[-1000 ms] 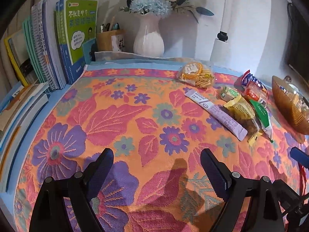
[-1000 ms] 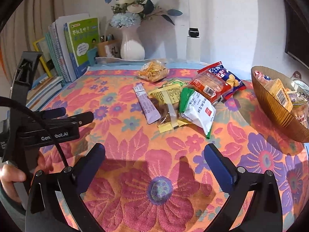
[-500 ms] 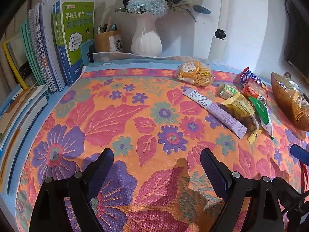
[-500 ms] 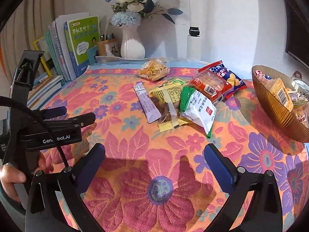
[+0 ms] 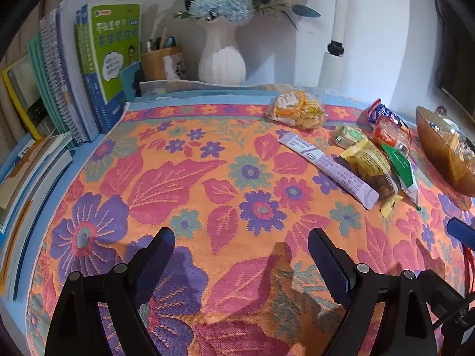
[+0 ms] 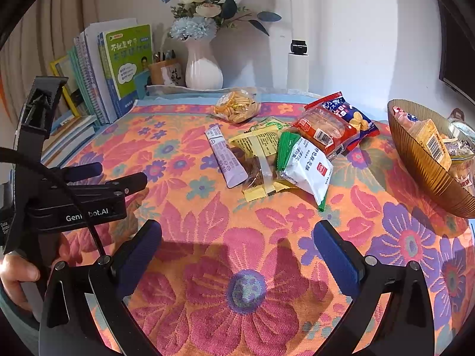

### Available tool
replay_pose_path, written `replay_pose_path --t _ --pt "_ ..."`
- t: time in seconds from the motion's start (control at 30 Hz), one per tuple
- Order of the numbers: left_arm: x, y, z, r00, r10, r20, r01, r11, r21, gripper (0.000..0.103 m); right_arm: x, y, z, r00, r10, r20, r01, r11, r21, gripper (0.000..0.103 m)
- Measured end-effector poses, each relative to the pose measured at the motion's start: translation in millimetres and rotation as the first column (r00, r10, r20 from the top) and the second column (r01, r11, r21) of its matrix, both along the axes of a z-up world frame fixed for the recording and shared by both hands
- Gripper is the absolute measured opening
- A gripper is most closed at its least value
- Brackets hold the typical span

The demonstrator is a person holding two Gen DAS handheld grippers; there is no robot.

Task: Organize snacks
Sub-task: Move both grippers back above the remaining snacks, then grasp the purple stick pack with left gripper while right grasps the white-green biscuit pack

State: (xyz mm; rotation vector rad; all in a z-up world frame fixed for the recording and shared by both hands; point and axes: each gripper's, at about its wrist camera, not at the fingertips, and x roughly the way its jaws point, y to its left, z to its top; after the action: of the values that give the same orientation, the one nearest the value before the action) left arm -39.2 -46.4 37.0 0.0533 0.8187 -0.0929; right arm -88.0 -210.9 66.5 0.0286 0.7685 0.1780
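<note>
Up close, the left gripper (image 5: 242, 250) and right gripper (image 6: 237, 243) both hang over the flowery cloth (image 6: 207, 216) w/ fingers spread wide and nothing btwn them. A hand (image 6: 17, 270) holds the left tool at the edge of the right view. A bit further off lies the snack pile: purple stick (image 6: 225, 155), yellow pack (image 6: 258, 145), white-green pack (image 6: 307, 167), red pack (image 6: 325, 130) on top of a blue pack (image 6: 350, 111). They touch and overlap. Off to the right sits the brown bowl (image 6: 424, 169), already w/ some snacks in it. Further back a cracker bag (image 6: 237, 106) lies alone, then the vase (image 6: 203, 68) and books (image 6: 124, 62) by the wall. Likely job: move snacks to the bowl, none picked yet. What could go wrong: packs are flat and slippery, so fingers may slide off or pinch the cloth too. Grabbing one may drag its neighbor, since they overlap. The bowl is full-ish and near the table edge, so a drop may bounce out or tip it.
</note>
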Motion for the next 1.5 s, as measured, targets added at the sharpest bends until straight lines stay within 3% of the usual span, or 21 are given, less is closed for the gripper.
replay_pose_path --t 0.07,0.13,0.2,0.27,0.37,0.5,0.67,0.8,0.9,1.0,1.07,1.1,1.13,1.17,1.2,1.23,1.33,1.4,1.5 --pt "2.1 -1.9 2.0 1.000 -0.023 -0.019 0.022 1.000 -0.010 0.090 -3.3 -2.4 2.6 1.000 -0.017 0.022 0.017 1.000 0.006 0.103" --pt "5.3 -1.9 8.0 0.998 -0.047 -0.040 0.044 0.997 -0.068 0.090 -12.7 -10.0 9.3 0.996 -0.054 0.078 0.052 0.998 0.030 0.103" --pt "10.4 -2.6 16.4 0.996 -0.079 -0.050 0.072 0.987 -0.142 0.090 -22.9 -22.7 15.8 0.987 -0.087 0.136 0.075 0.993 0.089 0.103" --pt "21.3 -9.5 24.0 0.992 -0.099 -0.074 0.086 0.983 -0.163 0.090 -30.3 -39.1 19.0 0.976 -0.134 0.170 0.104 0.979 0.173 0.103" --pt "41.2 -26.3 28.4 0.978 -0.178 -0.111 0.152 0.966 -0.211 0.090 -27.6 -60.7 17.2 0.966 -0.214 0.144 0.170 0.948 0.268 0.103" --pt "70.1 -44.1 19.5 0.956 -0.232 -0.182 0.173 0.941 -0.289 0.090 -9.3 -81.7 4.4 0.962 -0.271 0.023 0.248 0.909 0.334 0.103" --pt "102.4 -60.7 2.5 0.967 -0.138 -0.215 0.088 0.970 -0.228 0.081 1.7 -81.8 -1.4 0.948 -0.315 -0.038 0.312 0.905 0.289 0.103" --pt "113.4 -64.4 -4.9 0.974 -0.112 -0.196 0.058 0.963 -0.262 0.081 20.2 -90.1 -4.5 0.932 -0.331 -0.150 0.362 0.887 0.288 0.103" --pt "114.9 -68.1 -5.5 0.978 -0.105 -0.179 0.062 0.971 -0.231 0.078 41.2 -96.6 -2.2 0.920 -0.330 -0.211 0.384 0.868 0.316 0.103" --pt "111.9 -67.5 -6.0 0.977 -0.121 -0.176 0.089 0.980 -0.176 0.055 66.9 -92.5 -3.0 0.913 -0.333 -0.237 0.391 0.881 0.267 0.103" --pt "106.4 -66.2 -6.9 0.971 -0.150 -0.184 0.135 0.987 -0.092 0.033 81.3 -88.7 -8.9 0.916 -0.322 -0.239 0.379 0.891 0.250 0.101" --pt "102.4 -62.5 -5.8 0.969 -0.166 -0.182 0.157 0.986 -0.064 0.031 89.5 -86.1 -14.8 0.918 -0.315 -0.243 0.372 0.895 0.247 0.096" --pt "98.9 -58.4 -6.6 0.966 -0.179 -0.187 0.173 0.984 -0.049 0.031 91.4 -85.5 -19.4 0.919 -0.305 -0.249 0.366 0.896 0.252 0.084" --pt "94.5 -54.0 -5.9 0.960 -0.196 -0.201 0.195 0.980 -0.024 0.031 96.5 -83.4 -27.2 0.917 -0.291 -0.272 0.359 0.901 0.245 0.079" --pt "90.5 -50.1 -5.4 0.955 -0.209 -0.209 0.213 0.977 -0.004 0.031 95.2 -80.6 -26.1 0.919 -0.309 -0.244 0.360 0.910 0.203 0.064" --pt "85.5 -46.5 -4.5 0.948 -0.232 -0.216 0.244 0.969 0.029 0.031 92.9 -78.8 -24.4 0.922 -0.320 -0.219 0.360 0.916 0.178 0.057" --pt "71.6 -39.9 -3.0 0.938 -0.272 -0.217 0.299 0.949 0.102 0.031 82.3 -80.7 -26.2 0.927 -0.302 -0.223 0.348 0.914 0.209 0.057" --pt "70.0 -37.5 -3.0 0.930 -0.294 -0.222 0.313 0.948 0.055 0.031 71.8 -83.5 -25.8 0.927 -0.299 -0.226 0.349 0.908 0.230 0.057" --pt "75.1 -38.6 -4.3 0.940 -0.272 -0.206 0.272 0.962 -0.030 0.040 57.9 -87.0 -26.8 0.936 -0.280 -0.215 0.333 0.902 0.274 0.060"
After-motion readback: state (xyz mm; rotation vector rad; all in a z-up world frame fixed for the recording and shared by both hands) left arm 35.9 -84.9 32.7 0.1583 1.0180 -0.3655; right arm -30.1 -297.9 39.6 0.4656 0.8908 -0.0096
